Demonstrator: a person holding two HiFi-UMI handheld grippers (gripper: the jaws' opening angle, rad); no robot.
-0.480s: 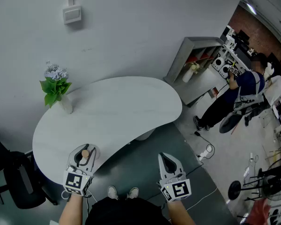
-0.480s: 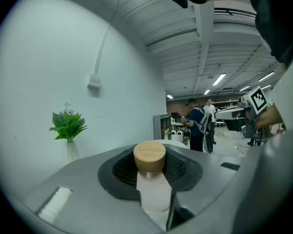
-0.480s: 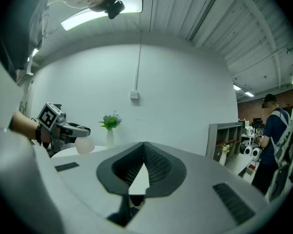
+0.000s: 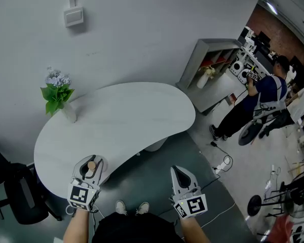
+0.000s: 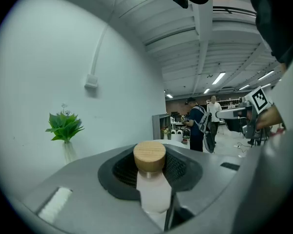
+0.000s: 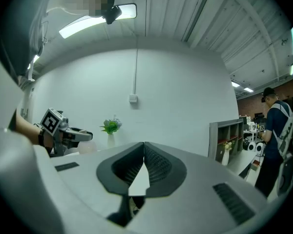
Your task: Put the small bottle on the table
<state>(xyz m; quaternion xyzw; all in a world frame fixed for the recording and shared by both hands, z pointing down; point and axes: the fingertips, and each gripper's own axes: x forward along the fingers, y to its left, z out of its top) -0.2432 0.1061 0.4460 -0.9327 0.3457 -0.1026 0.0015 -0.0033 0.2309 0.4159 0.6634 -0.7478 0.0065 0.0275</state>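
My left gripper (image 4: pixel 91 167) is shut on the small bottle (image 5: pixel 152 184), a white bottle with a round wooden cap (image 4: pixel 91 165) that stands upright between the jaws. In the head view the gripper hangs over the near left edge of the white curved table (image 4: pixel 121 120). My right gripper (image 4: pixel 180 175) is held over the floor to the right of the table's near edge, its jaws shut with nothing between them. In the right gripper view the left gripper (image 6: pixel 63 133) shows at the left with the bottle's pale body below it.
A vase with a green plant (image 4: pixel 58 97) stands at the table's far left. A black chair (image 4: pixel 15 196) is at the left. A grey shelf unit (image 4: pixel 213 70) and a person (image 4: pixel 256 103) are at the right. Cables and a power strip (image 4: pixel 220 163) lie on the floor.
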